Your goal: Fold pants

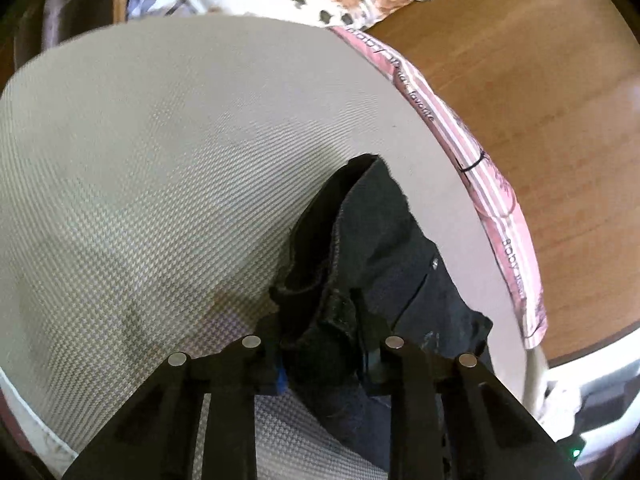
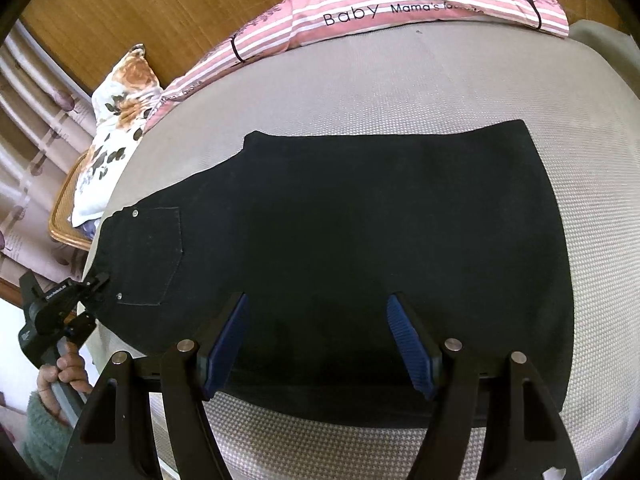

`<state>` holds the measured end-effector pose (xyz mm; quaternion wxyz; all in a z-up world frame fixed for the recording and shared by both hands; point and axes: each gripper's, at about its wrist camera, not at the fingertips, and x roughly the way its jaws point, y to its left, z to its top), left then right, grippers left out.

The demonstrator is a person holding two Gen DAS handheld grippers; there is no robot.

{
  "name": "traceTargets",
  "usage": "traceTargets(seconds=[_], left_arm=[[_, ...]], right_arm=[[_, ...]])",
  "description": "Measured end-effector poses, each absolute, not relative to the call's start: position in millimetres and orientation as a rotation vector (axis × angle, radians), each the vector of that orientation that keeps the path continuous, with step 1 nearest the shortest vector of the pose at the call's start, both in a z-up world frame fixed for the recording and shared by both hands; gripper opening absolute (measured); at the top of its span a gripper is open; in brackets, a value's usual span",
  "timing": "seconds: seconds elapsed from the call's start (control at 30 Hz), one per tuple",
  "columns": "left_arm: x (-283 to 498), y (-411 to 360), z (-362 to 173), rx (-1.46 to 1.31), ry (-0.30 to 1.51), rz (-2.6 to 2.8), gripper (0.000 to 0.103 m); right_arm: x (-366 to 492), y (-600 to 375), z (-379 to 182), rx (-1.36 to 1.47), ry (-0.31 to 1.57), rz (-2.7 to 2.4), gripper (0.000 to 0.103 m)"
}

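Black pants (image 2: pixel 340 248) lie flat, folded in half, on a grey woven mat (image 2: pixel 440 80), waistband and back pocket at the left. My right gripper (image 2: pixel 318 340) hovers open over the pants' near edge, blue pads wide apart. My left gripper (image 2: pixel 94 284), seen at the left of the right wrist view, touches the waistband corner. In the left wrist view the gripper (image 1: pixel 322 346) has bunched waistband fabric of the pants (image 1: pixel 380 248) between its fingers, lifted off the mat (image 1: pixel 160 160).
A pink striped cushion (image 2: pixel 400 8) lies along the mat's far edge. A floral pillow (image 2: pixel 116 120) lies at the far left by a wicker edge (image 2: pixel 64 220). A wooden floor (image 1: pixel 540 60) surrounds the mat.
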<state>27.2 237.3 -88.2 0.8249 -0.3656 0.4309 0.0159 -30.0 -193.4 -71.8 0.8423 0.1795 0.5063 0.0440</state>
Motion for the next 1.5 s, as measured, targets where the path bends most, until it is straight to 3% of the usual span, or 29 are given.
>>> traceTargets(seconds=[0.77,1.5], left_arm=[[42,114,28,-0.430,0.834,-0.207,0.023],[41,-85,35,-0.230,0.907,-0.662,0.023]], right_arm=[[-52,-253,-53,0.524,0.977,0.002,0.069],[-84,-317,-47,0.635,0.921,-0.104,0.069]])
